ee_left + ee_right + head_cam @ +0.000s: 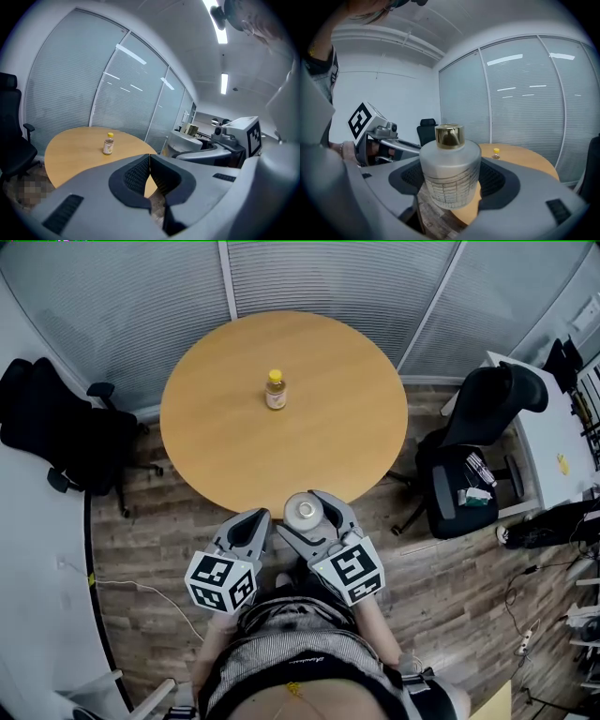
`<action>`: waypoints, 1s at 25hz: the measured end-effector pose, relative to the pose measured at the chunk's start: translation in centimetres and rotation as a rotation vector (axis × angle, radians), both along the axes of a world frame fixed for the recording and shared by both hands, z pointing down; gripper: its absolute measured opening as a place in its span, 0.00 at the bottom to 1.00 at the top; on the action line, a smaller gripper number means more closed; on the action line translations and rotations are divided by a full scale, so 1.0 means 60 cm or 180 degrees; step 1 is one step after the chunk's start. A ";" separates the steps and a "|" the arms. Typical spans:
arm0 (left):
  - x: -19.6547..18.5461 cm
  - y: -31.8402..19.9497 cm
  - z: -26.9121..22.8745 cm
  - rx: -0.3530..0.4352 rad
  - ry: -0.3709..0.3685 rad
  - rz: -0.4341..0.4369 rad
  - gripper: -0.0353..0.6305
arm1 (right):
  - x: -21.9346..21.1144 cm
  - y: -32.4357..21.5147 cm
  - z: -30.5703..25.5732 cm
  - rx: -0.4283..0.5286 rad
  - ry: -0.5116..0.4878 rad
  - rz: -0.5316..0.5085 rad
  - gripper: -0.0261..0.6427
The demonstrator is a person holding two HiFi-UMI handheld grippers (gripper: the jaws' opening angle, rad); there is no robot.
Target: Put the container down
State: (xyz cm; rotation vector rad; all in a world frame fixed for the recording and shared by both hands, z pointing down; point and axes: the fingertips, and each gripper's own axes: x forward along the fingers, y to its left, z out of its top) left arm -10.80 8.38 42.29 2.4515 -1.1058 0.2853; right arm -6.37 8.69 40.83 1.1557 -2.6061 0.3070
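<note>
— Where is the container [450,174] found?

— It is held upright between the jaws of the right gripper [305,515], which are clamped on its frosted sides. A gold cap [450,135] is seen on its top. The container is carried in the air at the near edge of the round wooden counter [220,456] and is not rested on it. In the right gripper view, floorboards [433,220] are seen below it.

— How is the left gripper [149,164] held?

— Its jaws are pressed together, and nothing is caught between them. It is kept just to the left of the right gripper, near the counter's near edge, over the wooden floor.

— What is stood on the counter?

— A small bottle [275,390] with a yellow cap is stood upright near the middle, a little toward the far side. It is set well apart from both grippers and from the container.

— What is placed around the counter?

— A black office chair [58,427] is parked at the left. A second dark chair [473,451] is parked at the right, with some small items laid on its seat; what they are cannot be told. The far side is closed off by panels with grey blinds [319,277].
</note>
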 end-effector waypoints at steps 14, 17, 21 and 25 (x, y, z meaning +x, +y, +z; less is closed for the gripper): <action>0.064 -0.080 0.000 -0.0021 -0.0059 -0.0051 0.09 | 0.052 -0.085 -0.002 -0.0010 -0.0020 -0.0163 0.54; 0.075 -0.089 0.003 -0.0042 -0.0067 -0.0089 0.09 | 0.063 -0.096 -0.003 -0.0023 -0.0036 -0.0198 0.54; 0.093 -0.099 0.005 -0.0056 -0.0073 -0.0147 0.09 | 0.085 -0.109 0.003 -0.0016 -0.0016 -0.0245 0.54; 0.105 -0.106 0.003 -0.0046 -0.0091 -0.0220 0.09 | 0.097 -0.119 0.004 -0.0024 -0.0030 -0.0311 0.54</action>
